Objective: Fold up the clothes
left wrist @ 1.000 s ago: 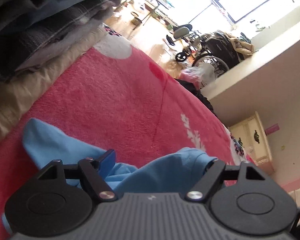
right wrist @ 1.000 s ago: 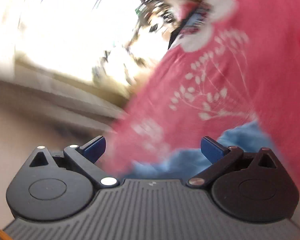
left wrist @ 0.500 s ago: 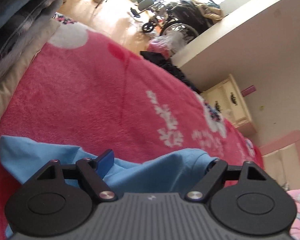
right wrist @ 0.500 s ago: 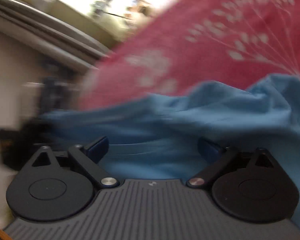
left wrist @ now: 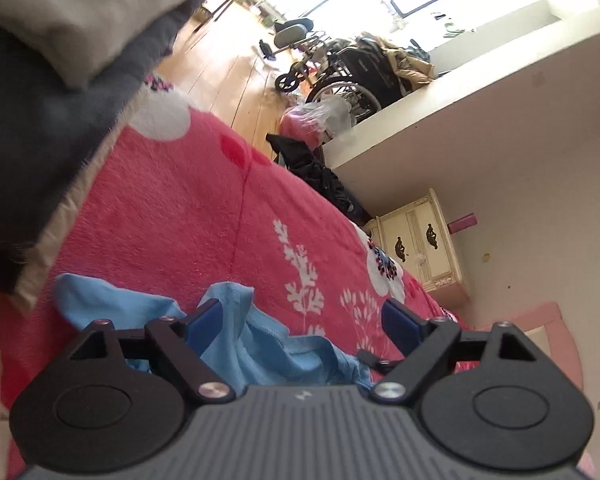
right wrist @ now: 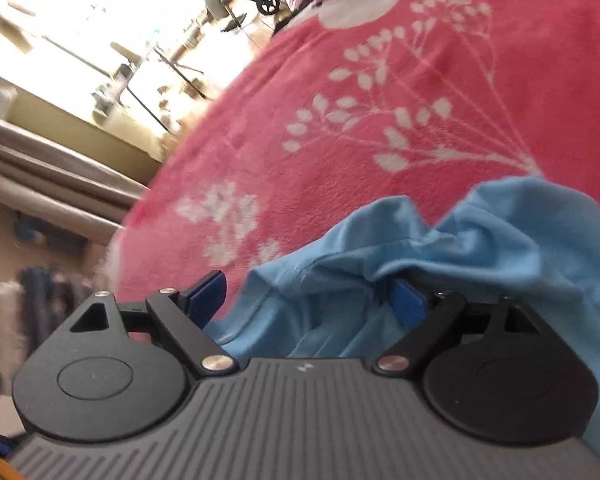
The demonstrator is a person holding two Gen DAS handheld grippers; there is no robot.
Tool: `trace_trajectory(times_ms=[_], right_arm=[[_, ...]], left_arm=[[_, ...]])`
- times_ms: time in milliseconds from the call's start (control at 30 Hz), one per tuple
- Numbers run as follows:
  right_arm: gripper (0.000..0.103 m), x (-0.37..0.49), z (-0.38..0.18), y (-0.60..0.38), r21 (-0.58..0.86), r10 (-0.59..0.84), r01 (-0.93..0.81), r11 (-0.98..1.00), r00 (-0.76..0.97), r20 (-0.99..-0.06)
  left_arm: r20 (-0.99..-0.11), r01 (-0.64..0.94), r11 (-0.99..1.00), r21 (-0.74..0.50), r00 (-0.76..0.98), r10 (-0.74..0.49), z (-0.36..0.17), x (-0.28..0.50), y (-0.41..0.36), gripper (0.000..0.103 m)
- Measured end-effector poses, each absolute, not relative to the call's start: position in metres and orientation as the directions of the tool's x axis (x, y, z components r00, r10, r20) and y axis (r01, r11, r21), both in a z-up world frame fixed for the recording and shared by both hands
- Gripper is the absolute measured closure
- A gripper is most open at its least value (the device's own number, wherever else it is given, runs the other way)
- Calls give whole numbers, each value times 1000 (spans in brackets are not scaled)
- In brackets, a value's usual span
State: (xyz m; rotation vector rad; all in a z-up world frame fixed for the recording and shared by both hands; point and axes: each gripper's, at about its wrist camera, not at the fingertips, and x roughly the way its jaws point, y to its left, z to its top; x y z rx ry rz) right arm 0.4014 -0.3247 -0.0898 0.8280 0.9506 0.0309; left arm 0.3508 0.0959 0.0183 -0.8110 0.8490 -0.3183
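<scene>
Blue garment [right wrist: 480,240], red floral blanket [left wrist: 188,216], no legible writing

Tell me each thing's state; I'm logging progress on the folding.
Shirt: crumpled on the blanket, unfolded.
Left claw: jaws opening, a ridge of shirt between them, not pinched.
Right claw: open, shirt bunched between the jaws, not pinched.
Blanket: spread flat.
Clothes pile: stacked at the blanket's edge.

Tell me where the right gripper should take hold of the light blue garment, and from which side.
Probably the raised fold of the light blue garment, just ahead of the open right gripper. Come forward and down over it, jaws astride: the ridge stands off the pink blanket, so the pads can pinch it.
</scene>
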Motion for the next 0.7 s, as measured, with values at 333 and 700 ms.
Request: trace_trajectory(times_ms=[333, 700], right_arm=[[14, 199, 1, -414, 831, 509, 186, 525, 713, -482], [15, -64, -10, -442, 818, 478, 299, 491, 692, -540]], left_arm=[[-401, 120, 621, -774, 667, -628, 100, 201, 127, 14], [-591, 67, 789, -611, 624, -511, 84, 13, 138, 12]])
